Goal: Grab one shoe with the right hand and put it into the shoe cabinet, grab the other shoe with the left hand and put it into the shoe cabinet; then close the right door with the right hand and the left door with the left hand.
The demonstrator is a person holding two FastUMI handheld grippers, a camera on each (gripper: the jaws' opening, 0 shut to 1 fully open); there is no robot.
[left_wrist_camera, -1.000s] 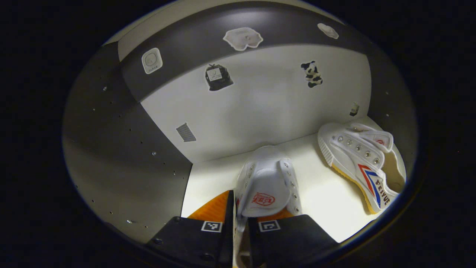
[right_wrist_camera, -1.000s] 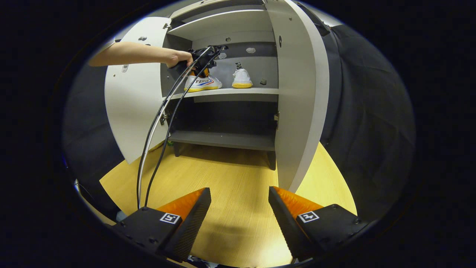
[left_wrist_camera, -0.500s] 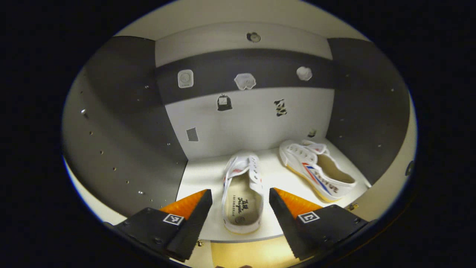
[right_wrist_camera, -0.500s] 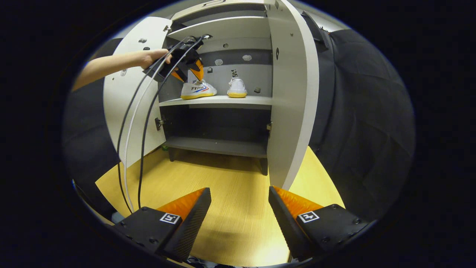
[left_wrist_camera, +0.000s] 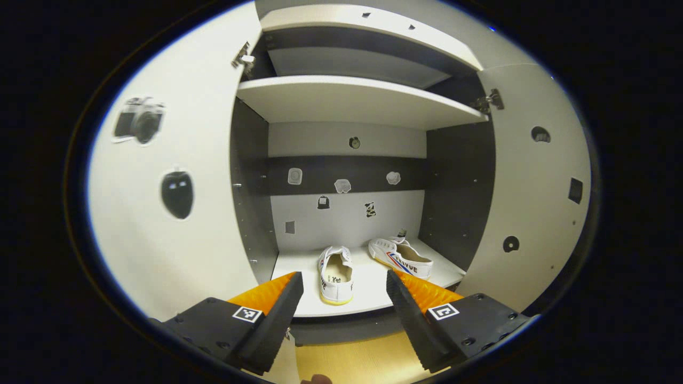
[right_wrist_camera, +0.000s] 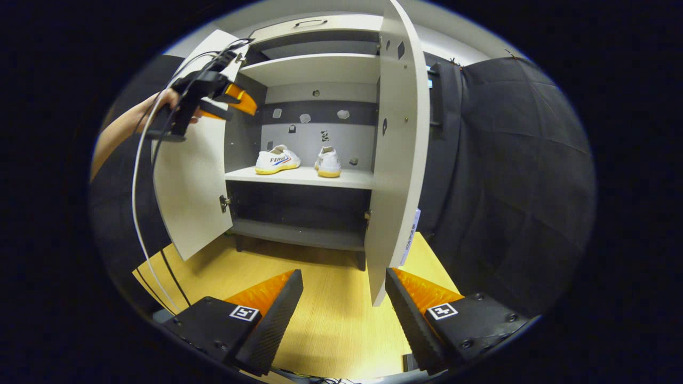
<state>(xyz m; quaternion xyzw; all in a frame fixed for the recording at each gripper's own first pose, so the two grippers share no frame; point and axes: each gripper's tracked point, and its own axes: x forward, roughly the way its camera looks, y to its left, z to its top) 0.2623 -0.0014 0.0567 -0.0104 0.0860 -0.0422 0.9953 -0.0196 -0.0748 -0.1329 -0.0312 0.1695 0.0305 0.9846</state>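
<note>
The left gripper (left_wrist_camera: pixel 341 298) has let go and backed out, fingers wide, leaving both shoes (left_wrist_camera: pixel 335 273) on the cabinet shelf (left_wrist_camera: pixel 299 298), so only the doors (right_wrist_camera: pixel 397 160) remain for the wide-open right gripper (right_wrist_camera: pixel 344 298).

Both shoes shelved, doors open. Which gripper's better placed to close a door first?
Right, probably. The right gripper sits open beside the right door; the left gripper hangs higher by the left door.
</note>
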